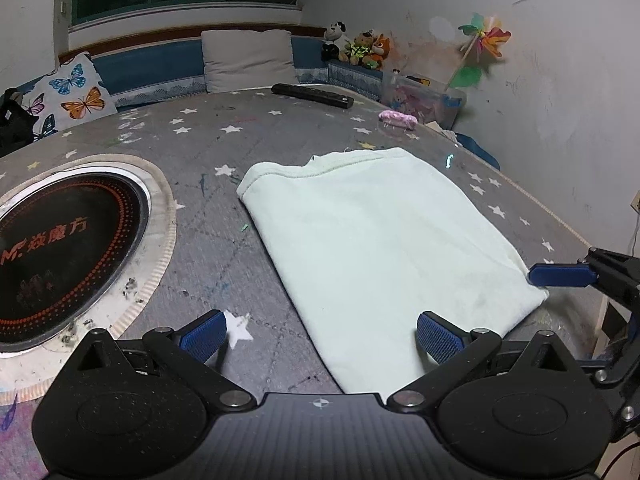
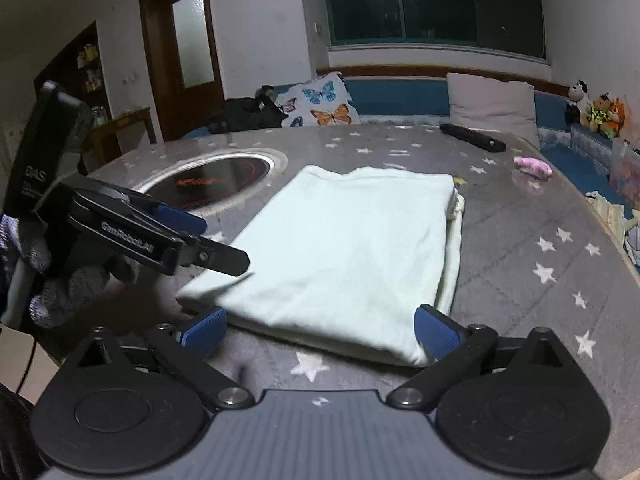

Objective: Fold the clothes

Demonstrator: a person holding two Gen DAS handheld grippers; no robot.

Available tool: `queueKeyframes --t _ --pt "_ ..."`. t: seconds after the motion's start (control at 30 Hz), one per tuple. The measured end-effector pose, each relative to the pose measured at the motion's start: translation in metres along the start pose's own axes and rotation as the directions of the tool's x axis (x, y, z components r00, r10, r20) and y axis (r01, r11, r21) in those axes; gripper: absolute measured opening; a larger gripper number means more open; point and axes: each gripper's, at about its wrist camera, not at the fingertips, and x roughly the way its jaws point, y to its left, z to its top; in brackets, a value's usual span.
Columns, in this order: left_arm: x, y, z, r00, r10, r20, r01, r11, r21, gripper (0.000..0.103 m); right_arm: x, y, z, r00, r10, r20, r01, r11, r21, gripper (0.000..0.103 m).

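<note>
Black bar (image 1: 312, 96), perhaps a remote

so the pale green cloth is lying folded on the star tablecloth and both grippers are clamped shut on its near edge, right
Not quite. The pale green cloth does lie folded on the star tablecloth, but neither gripper is clamped: the right gripper and left gripper both stand wide open, as each wrist view shows.

The folded cloth's (image 2: 340, 248) near edge and the gloved hand (image 2: 60, 292) are blurred.

A grey star-patterned table (image 1: 208, 148) carries a folded pale garment (image 1: 380, 240), black remote (image 1: 312, 96), pink bundle (image 1: 398, 118) — and an inset cooktop (image 1: 68, 252).
</note>
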Motion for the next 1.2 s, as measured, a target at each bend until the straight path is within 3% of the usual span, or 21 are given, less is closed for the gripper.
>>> queueKeyframes --t 0.37,0.53,0.7,0.9,1.03,1.2 --pt "0.001 0.004 -0.004 1.0 0.017 -0.009 -0.017 1.0 -0.013 0.103 0.004 -0.022 0.029 0.996 -0.044 0.073 0.04 0.997 0.062 0.103" --pt "0.0 0.006 -0.006 1.0 0.022 -0.01 -0.022 1.0 -0.014 0.103 0.02 -0.027 0.045 0.995 0.018 0.096 -0.027 0.996 0.088 0.103" --pt "0.0 0.006 -0.007 1.0 0.022 -0.008 -0.022 1.0 -0.012 0.103 0.048 -0.029 0.051 0.996 0.072 0.05 -0.077 0.992 0.101 0.103" --pt "0.0 0.006 -0.008 1.0 0.022 -0.001 -0.022 1.0 0.001 0.103 0.067 -0.04 0.04 0.998 0.048 -0.027 -0.043 0.986 0.162 0.103" --pt "0.001 0.005 -0.008 1.0 0.026 0.001 -0.026 1.0 0.007 0.103 0.059 -0.046 0.044 0.998 0.062 -0.011 -0.059 0.977 0.207 0.103" --pt "0.0 0.005 -0.008 1.0 0.026 0.001 -0.026 1.0 0.004 0.103 0.056 -0.043 0.065 0.997 0.064 0.052 -0.072 0.981 0.182 0.103"
